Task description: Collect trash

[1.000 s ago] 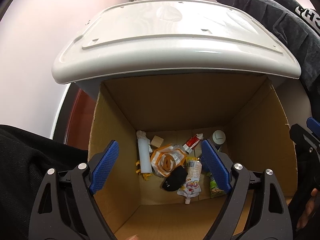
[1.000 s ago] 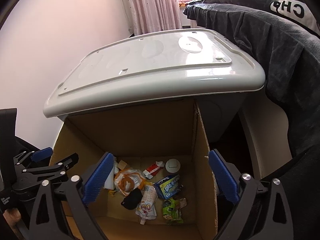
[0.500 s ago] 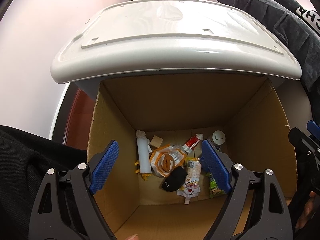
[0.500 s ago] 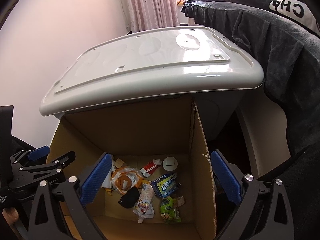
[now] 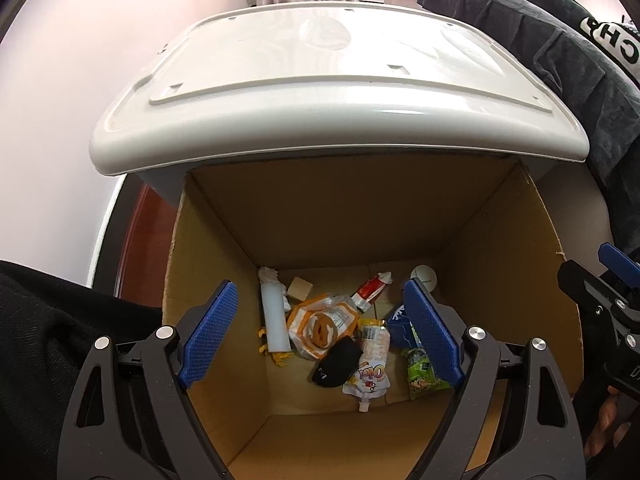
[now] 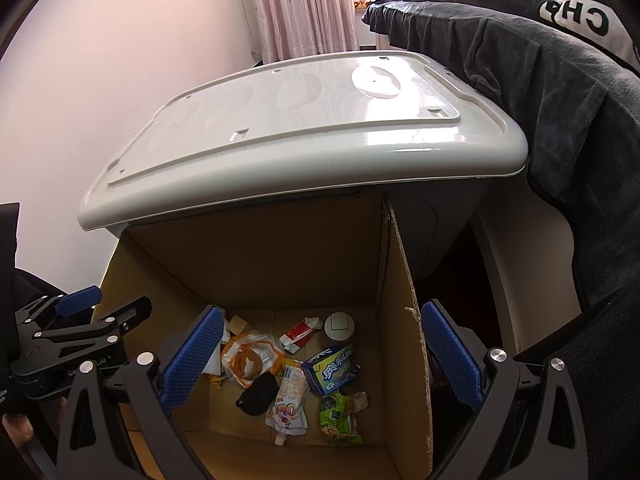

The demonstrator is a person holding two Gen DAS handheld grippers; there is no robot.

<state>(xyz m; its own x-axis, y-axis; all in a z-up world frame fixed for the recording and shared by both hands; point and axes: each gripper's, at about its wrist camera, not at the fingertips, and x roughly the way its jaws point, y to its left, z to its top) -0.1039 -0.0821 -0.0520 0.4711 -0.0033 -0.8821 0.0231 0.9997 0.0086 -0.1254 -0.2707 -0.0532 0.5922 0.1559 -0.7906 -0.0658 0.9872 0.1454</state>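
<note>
An open cardboard box (image 5: 344, 220) (image 6: 280, 264) stands below both grippers. Trash lies on its bottom: a white tube (image 5: 274, 320), an orange wrapper (image 5: 322, 324) (image 6: 250, 358), a black item (image 5: 336, 364) (image 6: 258, 394), a drink pouch (image 5: 370, 364) (image 6: 290, 404), a green packet (image 5: 422, 370) (image 6: 336, 416), a blue snack pack (image 6: 330, 370), a red-white wrapper (image 5: 370, 292) (image 6: 300, 334) and a white round lid (image 6: 339, 325). My left gripper (image 5: 320, 334) is open and empty above the box. My right gripper (image 6: 320, 360) is open and empty, over the box's right wall.
A white plastic lid (image 5: 328, 80) (image 6: 304, 128) overhangs the box's far side. Dark cloth (image 5: 540, 52) (image 6: 540, 100) drapes at the right. A pink wall (image 6: 100, 80) is at the left, curtains (image 6: 304, 4) behind. Black fabric (image 5: 48, 340) lies at the left.
The right wrist view has risen and pulled back slightly, so the box looks lower. The left gripper has barely moved. Both stay open.
</note>
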